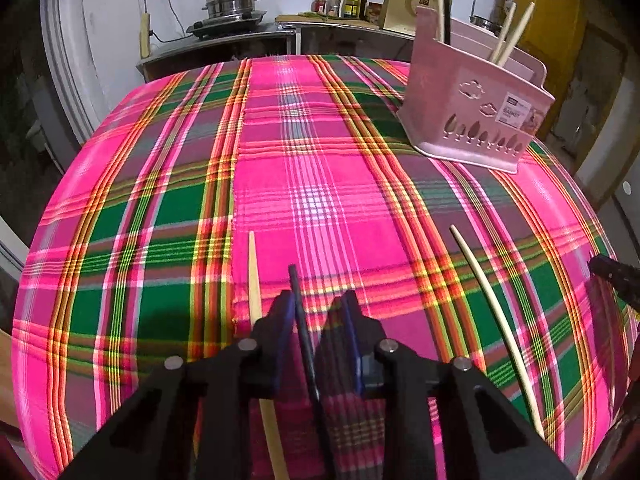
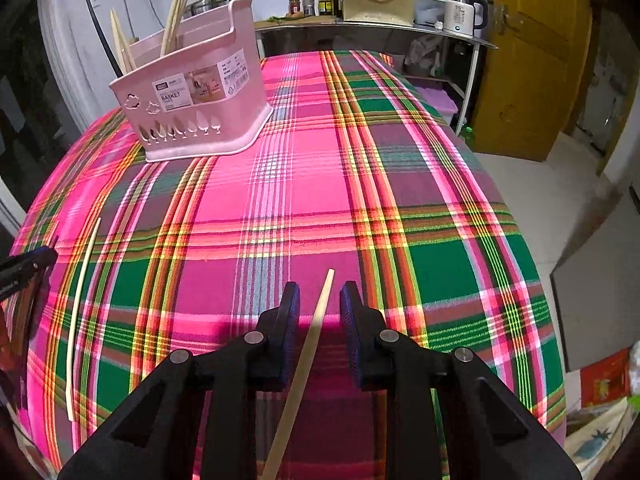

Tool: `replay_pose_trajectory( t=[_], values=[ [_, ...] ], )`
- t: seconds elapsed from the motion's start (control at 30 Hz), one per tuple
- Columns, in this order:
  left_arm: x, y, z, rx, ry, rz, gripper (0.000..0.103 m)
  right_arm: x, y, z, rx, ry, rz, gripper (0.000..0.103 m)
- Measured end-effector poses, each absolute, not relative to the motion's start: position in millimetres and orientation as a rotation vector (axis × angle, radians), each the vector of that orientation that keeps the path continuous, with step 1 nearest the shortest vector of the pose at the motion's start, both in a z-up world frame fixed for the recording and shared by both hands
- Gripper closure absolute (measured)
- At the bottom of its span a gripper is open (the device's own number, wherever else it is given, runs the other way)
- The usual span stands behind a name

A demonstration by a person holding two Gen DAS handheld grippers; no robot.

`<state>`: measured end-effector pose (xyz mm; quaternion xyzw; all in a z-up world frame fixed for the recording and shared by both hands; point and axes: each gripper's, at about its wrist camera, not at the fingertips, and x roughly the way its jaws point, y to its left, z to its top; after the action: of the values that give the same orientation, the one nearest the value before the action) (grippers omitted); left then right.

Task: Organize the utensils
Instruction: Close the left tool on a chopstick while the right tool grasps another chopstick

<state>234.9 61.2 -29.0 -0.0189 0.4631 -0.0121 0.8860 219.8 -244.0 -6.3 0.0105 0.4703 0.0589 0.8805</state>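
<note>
Left wrist: left gripper (image 1: 316, 312) over a black chopstick (image 1: 302, 328), pads apart, not gripping.
Right gripper (image 2: 320, 304) straddles a pale chopstick (image 2: 308, 356), pads clear. Pink utensil basket (image 2: 192, 100) stands far across the plaid tablecloth (image 2: 360, 200).

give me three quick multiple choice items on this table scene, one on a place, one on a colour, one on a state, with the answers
1. Where does the pink plastic basket stand?
A. on the plaid tablecloth
B. on the floor
C. on the steel counter

2. What colour is the thin chopstick between the fingers of the left gripper?
A. pale wood
B. black
C. red

3. How do the jaws of the right gripper stand?
A. clamped on the basket
B. shut on nothing
C. open, with a pale wooden chopstick between them

Answers: 1 A, its base rests on the cloth; 2 B, the stick is dark against the pink cloth; 3 C, gaps show on both sides of the stick.
</note>
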Motion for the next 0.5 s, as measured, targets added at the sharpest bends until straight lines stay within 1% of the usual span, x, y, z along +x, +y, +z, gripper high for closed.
replay_pose_trajectory(
  t=[0.03, 0.1, 0.13, 0.2, 0.23, 0.27, 0.5],
  values=[
    [235.9, 61.8, -29.3, -0.039, 0.964, -0.022, 0.084, 220.1, -243.9, -6.3, 0.019, 0.982, 0.121, 0.082],
    [236.5, 61.7, -29.4, -0.031, 0.963, -0.020, 0.085, 219.5, -243.6, -6.3, 0.008, 0.987, 0.118, 0.084],
    [236.1, 61.5, -29.5, -0.027, 0.963, -0.015, 0.087, 220.5, -243.6, -6.1, 0.010, 0.988, 0.118, 0.088],
    [235.6, 60.7, -29.2, -0.021, 0.966, -0.012, 0.091, 220.5, -244.9, -5.8, 0.016, 0.992, 0.124, 0.093],
    [236.2, 60.3, -28.9, -0.020, 0.969, -0.013, 0.096, 221.0, -244.5, -5.9, 0.017, 0.993, 0.125, 0.095],
    [237.0, 59.9, -28.6, -0.019, 0.973, -0.017, 0.097, 221.4, -244.8, -6.0, 0.021, 0.995, 0.127, 0.095],
    [240.9, 61.3, -24.5, -0.047, 0.998, -0.041, 0.098, 222.5, -250.4, -3.5, 0.087, 0.996, 0.159, 0.098]
  ],
)
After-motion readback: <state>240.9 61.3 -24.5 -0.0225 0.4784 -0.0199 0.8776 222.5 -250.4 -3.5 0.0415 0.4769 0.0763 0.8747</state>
